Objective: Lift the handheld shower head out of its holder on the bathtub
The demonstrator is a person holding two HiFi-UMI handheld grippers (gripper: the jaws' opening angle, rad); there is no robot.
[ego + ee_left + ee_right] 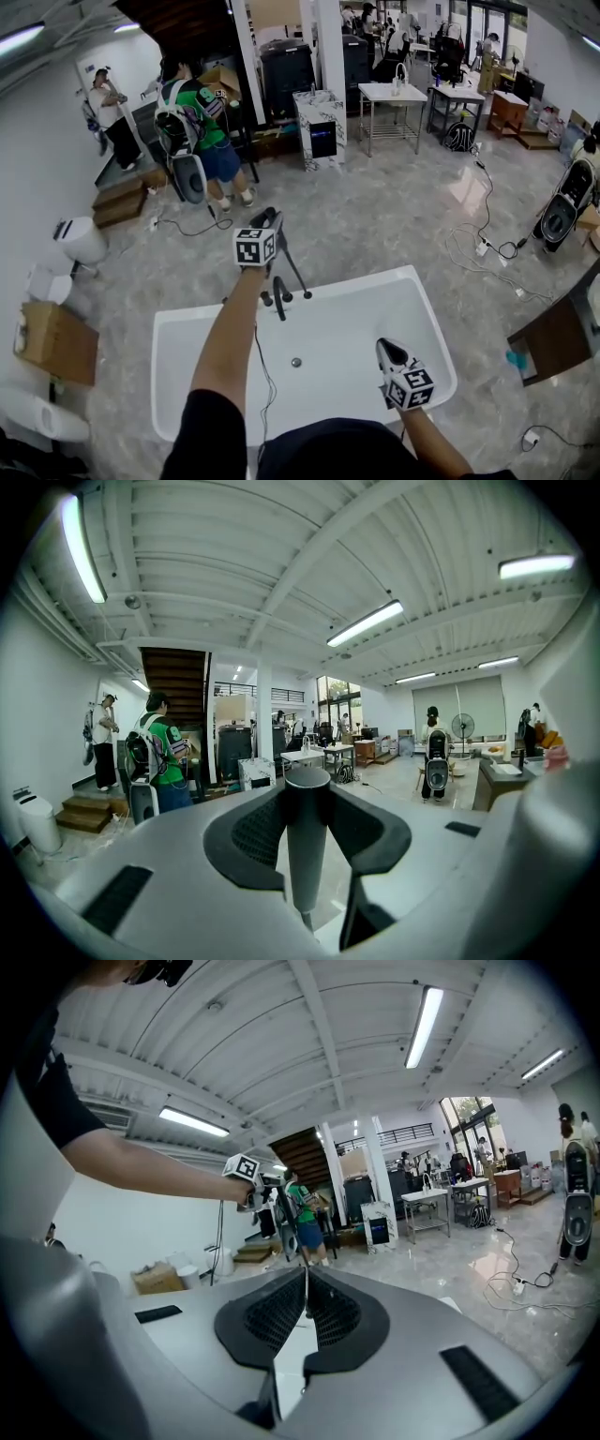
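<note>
Shower head (pixel 307 855) sits clamped in left tool (pixel 307 799), apparently lifted; right tool (pixel 306 1283) closed, empty.

Open-plan workshop or test lab: a bathtub (pixel 424 305) set on bare tiled floor (pixel 394 202) among work tables (pixel 392 92), trailing cables (pixel 488 225), cardboard boxes (pixel 56 345), under ceiling strip lights (pixel 366 623).

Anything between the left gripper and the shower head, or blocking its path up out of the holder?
Nothing visible. The left gripper is closed on the shower head by its handle, with only open air above it. The right gripper, shut and empty, sits over the near right part of the bathtub, well clear.
</note>
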